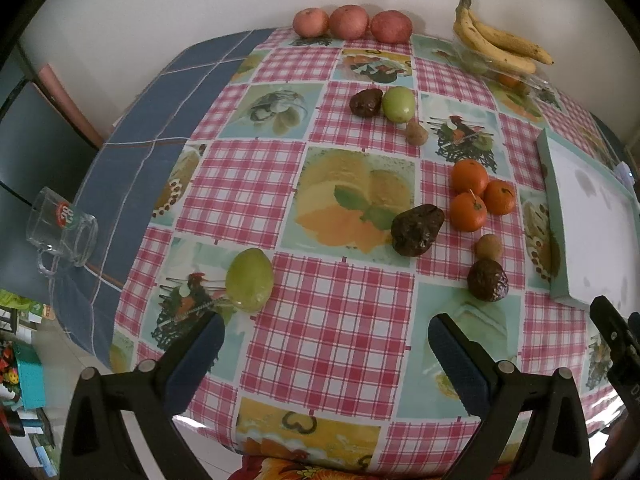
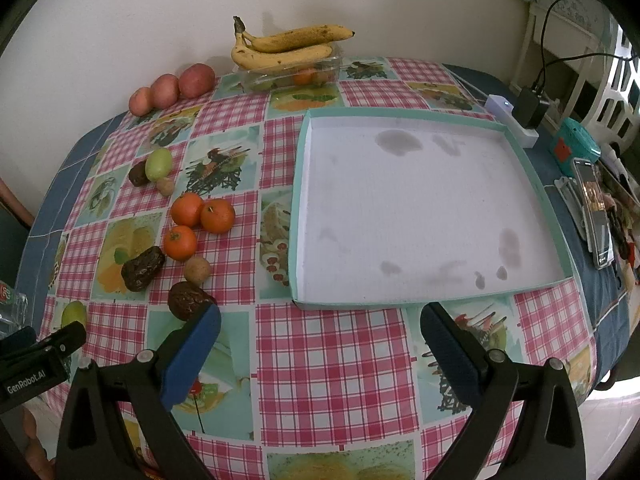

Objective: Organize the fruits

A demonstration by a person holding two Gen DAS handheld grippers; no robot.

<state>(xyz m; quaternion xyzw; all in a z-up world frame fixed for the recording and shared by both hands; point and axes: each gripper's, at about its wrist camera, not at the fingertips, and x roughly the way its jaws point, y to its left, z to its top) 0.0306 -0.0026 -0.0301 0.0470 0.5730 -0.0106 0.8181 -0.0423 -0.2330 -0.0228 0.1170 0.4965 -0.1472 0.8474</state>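
Loose fruit lies on the checked tablecloth: three oranges (image 1: 476,195) (image 2: 198,220), dark wrinkled avocados (image 1: 416,230) (image 2: 142,268) (image 2: 188,300), a green fruit (image 1: 250,280) near my left gripper, and a second green fruit (image 1: 398,104) (image 2: 159,164) farther back. A shallow white tray with a teal rim (image 2: 298,208) (image 1: 550,216) sits empty on the right. My left gripper (image 1: 326,344) is open above the cloth, holding nothing. My right gripper (image 2: 320,332) is open just before the tray's near edge, its left finger (image 2: 192,356) beside an avocado.
Three reddish apples (image 1: 352,22) (image 2: 172,88) line the wall. Bananas (image 2: 284,46) (image 1: 500,44) rest on a clear container (image 2: 336,62). A glass mug (image 1: 60,226) lies at the left table edge. A phone (image 2: 594,212), a charger (image 2: 530,108) and clutter crowd the right edge.
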